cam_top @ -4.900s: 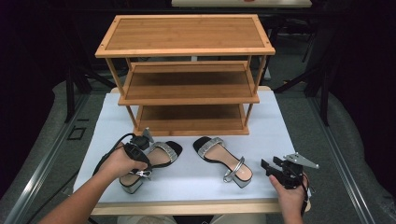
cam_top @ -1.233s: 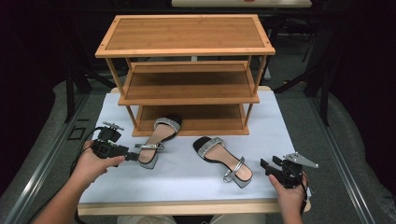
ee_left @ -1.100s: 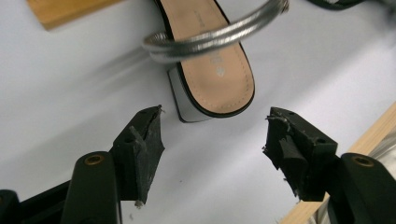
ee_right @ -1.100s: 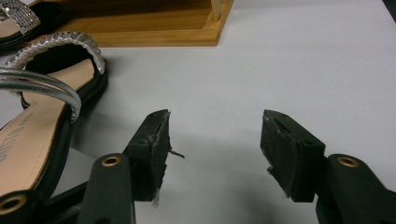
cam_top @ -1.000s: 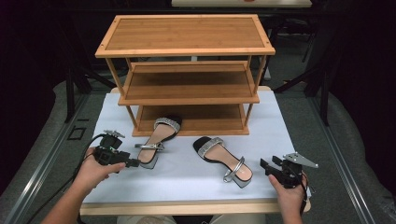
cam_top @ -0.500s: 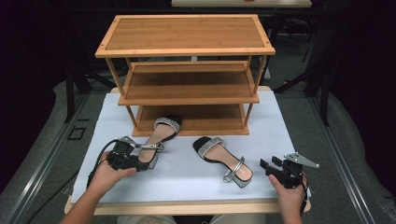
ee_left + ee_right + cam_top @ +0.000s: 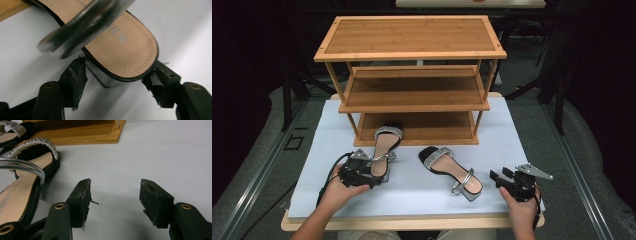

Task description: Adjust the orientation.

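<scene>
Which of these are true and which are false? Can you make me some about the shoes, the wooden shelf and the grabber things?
1. The left gripper has its jaws either side of a sandal's heel. True.
2. The right gripper is holding a sandal. False: its jaws are open with nothing between them.
3. Both sandals sit on the top shelf. False: the left sandal and right sandal lie on the white mat.
4. The wooden rack has three shelves. True.
</scene>
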The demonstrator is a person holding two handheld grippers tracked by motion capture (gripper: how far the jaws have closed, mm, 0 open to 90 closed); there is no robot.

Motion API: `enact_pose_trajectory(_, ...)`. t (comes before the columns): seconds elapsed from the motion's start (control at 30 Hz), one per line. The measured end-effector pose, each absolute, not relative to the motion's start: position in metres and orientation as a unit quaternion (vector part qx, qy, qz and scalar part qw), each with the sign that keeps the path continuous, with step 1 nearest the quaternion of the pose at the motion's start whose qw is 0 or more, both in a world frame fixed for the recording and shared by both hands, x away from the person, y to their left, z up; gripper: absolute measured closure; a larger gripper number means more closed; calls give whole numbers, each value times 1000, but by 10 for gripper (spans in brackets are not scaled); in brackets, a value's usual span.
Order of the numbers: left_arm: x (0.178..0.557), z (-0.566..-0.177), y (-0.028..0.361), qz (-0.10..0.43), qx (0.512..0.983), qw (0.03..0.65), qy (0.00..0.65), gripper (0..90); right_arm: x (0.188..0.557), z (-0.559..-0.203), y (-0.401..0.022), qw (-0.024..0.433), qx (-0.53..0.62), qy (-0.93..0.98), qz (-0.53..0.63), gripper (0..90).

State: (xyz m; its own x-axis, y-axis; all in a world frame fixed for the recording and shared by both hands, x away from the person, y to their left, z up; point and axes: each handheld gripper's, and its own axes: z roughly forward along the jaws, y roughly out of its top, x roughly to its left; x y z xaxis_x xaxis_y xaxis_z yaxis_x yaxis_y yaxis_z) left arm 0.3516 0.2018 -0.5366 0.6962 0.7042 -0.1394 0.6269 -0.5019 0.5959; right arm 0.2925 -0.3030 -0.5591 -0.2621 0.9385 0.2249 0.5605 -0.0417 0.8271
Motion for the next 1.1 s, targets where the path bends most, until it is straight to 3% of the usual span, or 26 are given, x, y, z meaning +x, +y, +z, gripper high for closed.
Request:
enact_pose_trajectory(0.3,353,-548,197,82,860,335,377,284,293,-559,-304,205,571,657,447,419)
enact_pose_trajectory(0.73,358,-542,196,90,881,310,345,297,293,-560,-304,207,570,654,452,419)
enact_pose_trajectory(1.1,383,-523,196,94,864,347,351,311,295,-561,-302,206,568,656,453,419)
